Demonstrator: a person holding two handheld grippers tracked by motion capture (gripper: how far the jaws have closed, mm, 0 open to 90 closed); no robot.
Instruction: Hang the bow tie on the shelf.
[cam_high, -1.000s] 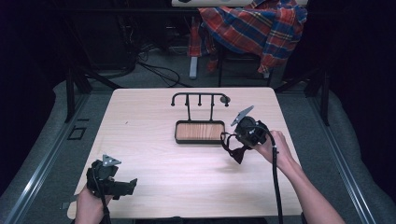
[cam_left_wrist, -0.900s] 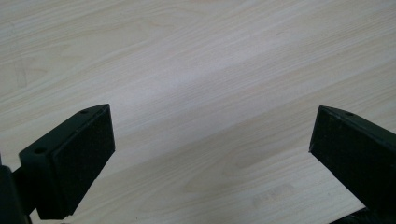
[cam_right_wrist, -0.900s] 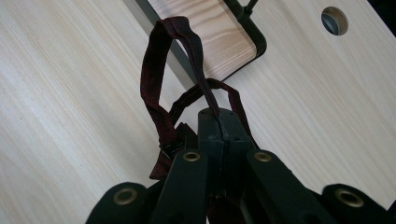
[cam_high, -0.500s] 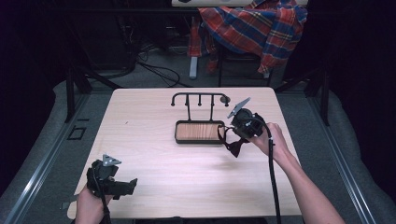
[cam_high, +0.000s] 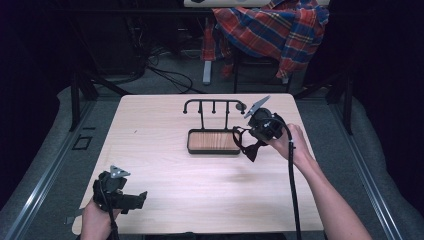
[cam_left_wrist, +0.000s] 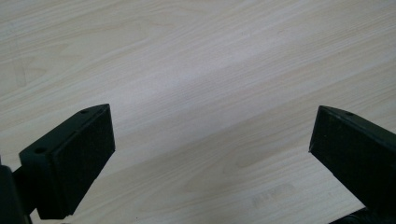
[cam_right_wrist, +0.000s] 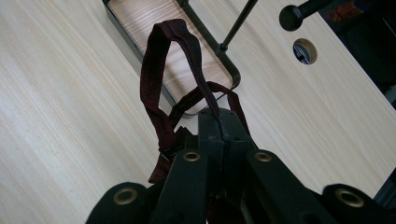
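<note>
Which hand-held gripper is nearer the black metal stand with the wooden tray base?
Right. The right hand-held gripper, shut on a dark red bow tie, hovers at the black metal stand's right edge. The left hand-held gripper sits open at the table's near-left corner.

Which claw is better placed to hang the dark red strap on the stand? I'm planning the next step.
Right. The right claw is shut on the strap beside the stand; the left claw rests open at the table's near corner.
</note>
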